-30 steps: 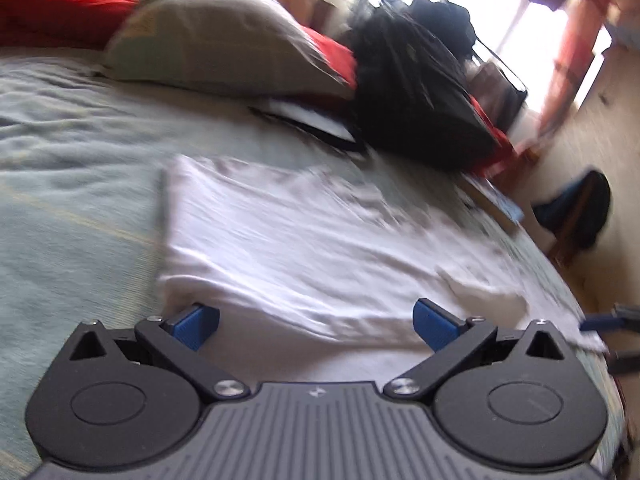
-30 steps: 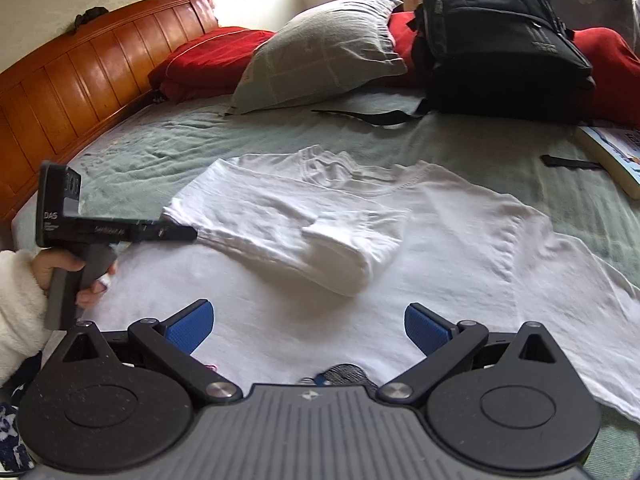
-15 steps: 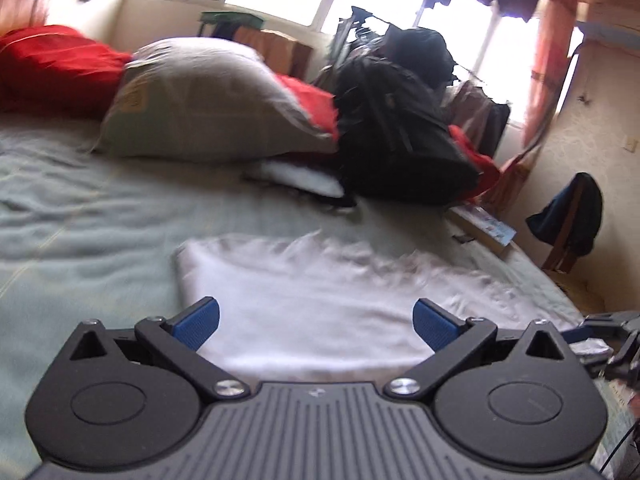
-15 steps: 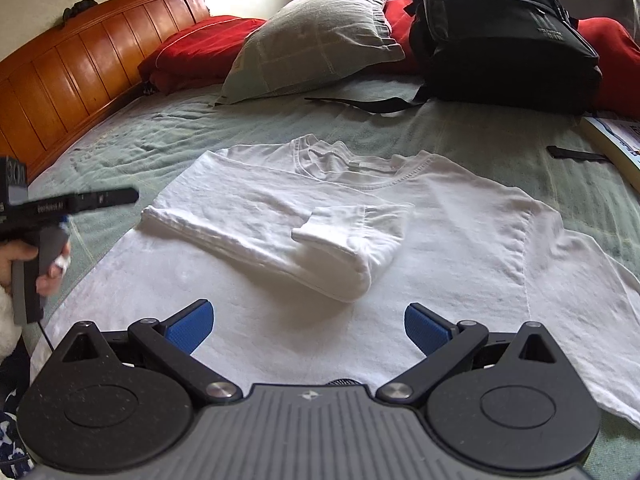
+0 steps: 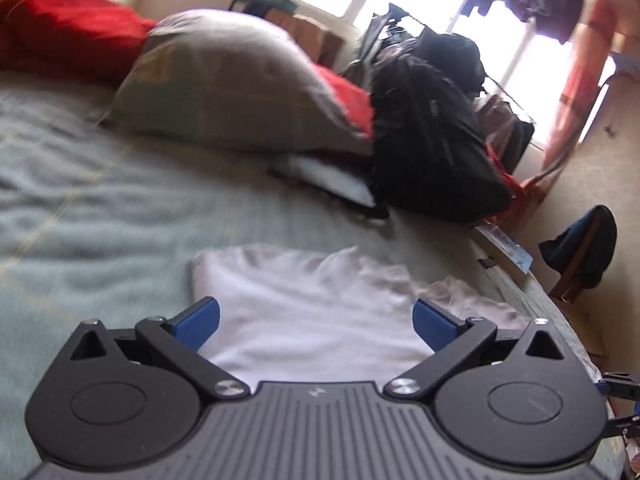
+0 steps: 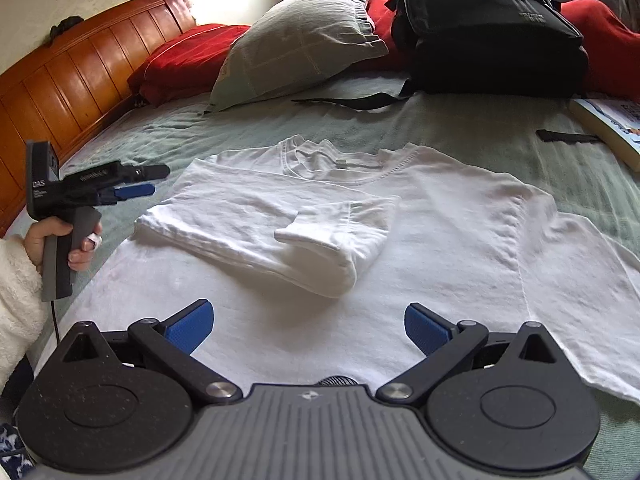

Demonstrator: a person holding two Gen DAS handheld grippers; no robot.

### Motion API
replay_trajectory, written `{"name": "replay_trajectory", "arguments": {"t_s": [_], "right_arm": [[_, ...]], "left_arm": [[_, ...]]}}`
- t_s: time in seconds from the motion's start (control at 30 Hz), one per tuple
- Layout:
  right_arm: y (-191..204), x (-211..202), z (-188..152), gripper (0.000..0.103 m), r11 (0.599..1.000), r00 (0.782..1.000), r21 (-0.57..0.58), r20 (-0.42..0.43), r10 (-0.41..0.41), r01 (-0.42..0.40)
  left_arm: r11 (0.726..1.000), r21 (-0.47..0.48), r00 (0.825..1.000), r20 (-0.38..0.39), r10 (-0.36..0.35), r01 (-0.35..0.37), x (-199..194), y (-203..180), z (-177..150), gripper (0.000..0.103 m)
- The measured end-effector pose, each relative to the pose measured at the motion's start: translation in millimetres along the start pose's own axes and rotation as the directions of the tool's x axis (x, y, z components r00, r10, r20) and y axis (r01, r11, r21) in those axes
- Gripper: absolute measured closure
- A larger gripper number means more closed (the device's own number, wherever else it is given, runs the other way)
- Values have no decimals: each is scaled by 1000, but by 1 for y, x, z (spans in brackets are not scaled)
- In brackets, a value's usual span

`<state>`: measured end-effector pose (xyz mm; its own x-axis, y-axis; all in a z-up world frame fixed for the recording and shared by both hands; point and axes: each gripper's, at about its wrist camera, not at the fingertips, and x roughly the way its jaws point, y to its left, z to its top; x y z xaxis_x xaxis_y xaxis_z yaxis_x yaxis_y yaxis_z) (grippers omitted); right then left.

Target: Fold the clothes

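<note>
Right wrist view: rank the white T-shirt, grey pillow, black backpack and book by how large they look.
1. White T-shirt, clearly largest, though nearest the camera.
2. Black backpack and grey pillow look alike; backpack is cut off at the top.
3. Book, smallest, partly out of frame.

A grey pillow (image 6: 300, 36) is leaning on a red pillow (image 6: 188, 60) near the wooden headboard (image 6: 72, 68), all on a green bedspread (image 6: 460, 128). A black backpack (image 6: 488, 24) is sitting beside the grey pillow, its strap (image 6: 352, 101) trailing across the bedspread. A book (image 6: 608, 124) is lying at the bed's edge.
</note>
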<state>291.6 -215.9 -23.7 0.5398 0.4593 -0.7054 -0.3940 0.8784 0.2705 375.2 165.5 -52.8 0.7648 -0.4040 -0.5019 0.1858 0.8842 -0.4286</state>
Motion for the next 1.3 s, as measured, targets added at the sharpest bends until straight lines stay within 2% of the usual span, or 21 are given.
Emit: {"name": "replay_trajectory", "arguments": {"t_s": [0.03,0.2,0.3,0.33,0.43,0.5,0.57,0.67,0.73,0.83,0.9,0.97,1.03,1.13,1.2,1.3], "right_arm": [[2,2,1,0,1000,1000,0,-4,10,-10],[12,3,1,0,999,1000,-21,-8,27,-27],[8,-1,-1,0,1000,1000,-11,-5,20,-20],[5,-1,-2,0,1000,1000,-3,-4,18,-18],[-2,2,-2,0,1000,1000,19,-5,16,-16],[-4,6,-1,0,999,1000,31,-7,21,-21],[-2,9,0,0,999,999,42,-9,34,-33],[4,5,0,0,998,999,24,4,49,-50],[5,2,-1,0,999,999,10,8,48,-48],[5,-2,2,0,1000,1000,-16,13,6,-6],[6,-2,6,0,998,999,-48,24,-27,28],[10,1,15,0,993,996,-87,47,-74,78],[13,11,30,0,982,989,-126,58,-135,142],[17,37,57,0,970,982,-153,3,-190,188],[24,58,72,0,968,981,-177,-50,-188,177],[35,100,87,0,964,962,-191,-165,-216,183]], "left_arm": [[1000,10,1000,0,-13,13,5,-2,5,1],[996,-44,993,-95,71,-76,52,18,3,2],[989,-43,987,-85,138,-142,41,27,5,3],[989,-48,987,-83,135,-140,32,26,7,3],[1000,2,998,-49,29,-29,-2,10,7,2],[998,47,997,-67,-40,43,-15,-4,0,1],[994,65,990,-119,-81,89,-19,-12,-12,1],[997,77,982,-187,-8,22,-17,-8,-38,1],[997,74,985,-173,8,5,-23,-1,-49,2],[996,84,989,-142,50,-39,-42,-16,-45,2],[987,144,991,-102,87,-72,-54,-34,-44,2],[962,247,990,-55,132,-115,-64,-58,-49,1],[923,344,981,-28,192,-170,-68,-80,-59,1],[861,451,962,-16,271,-235,-69,-106,-78,1],[854,463,957,-34,286,-239,-70,-113,-87,1],[871,437,959,-55,277,-227,-72,-116,-96,1]]}}
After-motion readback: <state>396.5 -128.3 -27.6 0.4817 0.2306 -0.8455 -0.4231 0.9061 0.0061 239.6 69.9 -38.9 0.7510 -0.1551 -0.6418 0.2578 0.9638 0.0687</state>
